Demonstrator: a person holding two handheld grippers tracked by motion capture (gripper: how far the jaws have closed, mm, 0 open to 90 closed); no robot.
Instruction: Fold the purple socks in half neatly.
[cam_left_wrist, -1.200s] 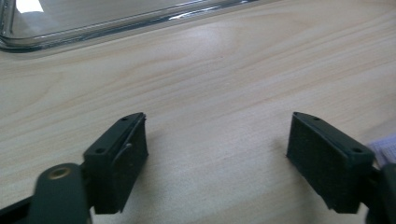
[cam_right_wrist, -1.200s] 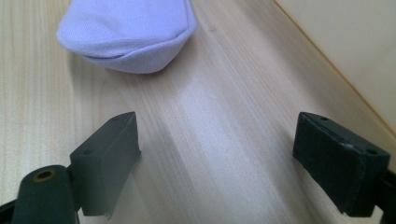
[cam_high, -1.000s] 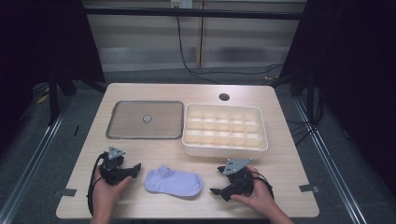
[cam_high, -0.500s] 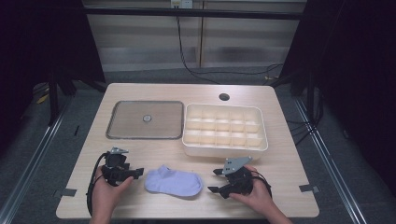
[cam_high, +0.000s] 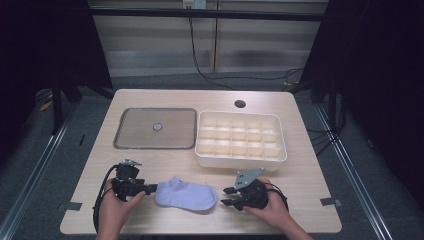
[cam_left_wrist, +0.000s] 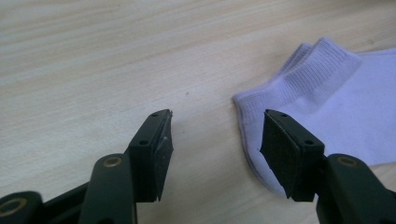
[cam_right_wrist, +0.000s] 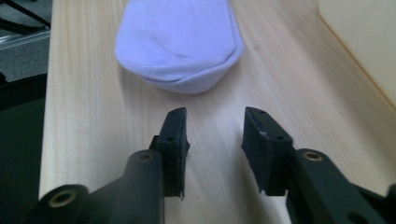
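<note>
A pale lilac ankle sock (cam_high: 186, 195) lies flat near the table's front edge, cuff to the left and toe to the right. My left gripper (cam_high: 152, 188) points at the cuff from the left. In the left gripper view the gripper (cam_left_wrist: 217, 119) is open and its right jaw stands beside the cuff edge of the sock (cam_left_wrist: 336, 107); the pads press on nothing. My right gripper (cam_high: 227, 196) faces the toe from the right. In the right gripper view it (cam_right_wrist: 215, 114) stands open over bare wood, a little short of the sock's toe (cam_right_wrist: 177, 42). Both pairs of jaws have just been closing.
A cream tray with several compartments (cam_high: 240, 140) stands behind the sock at centre right, its corner (cam_right_wrist: 364, 37) close to my right gripper. A flat grey-rimmed lid with a small knob (cam_high: 155, 128) lies to its left. The table's front edge runs just below both hands.
Both grippers' jaws have narrowed. The hands have stayed almost in place at either end of the sock, and the sock has not moved.
</note>
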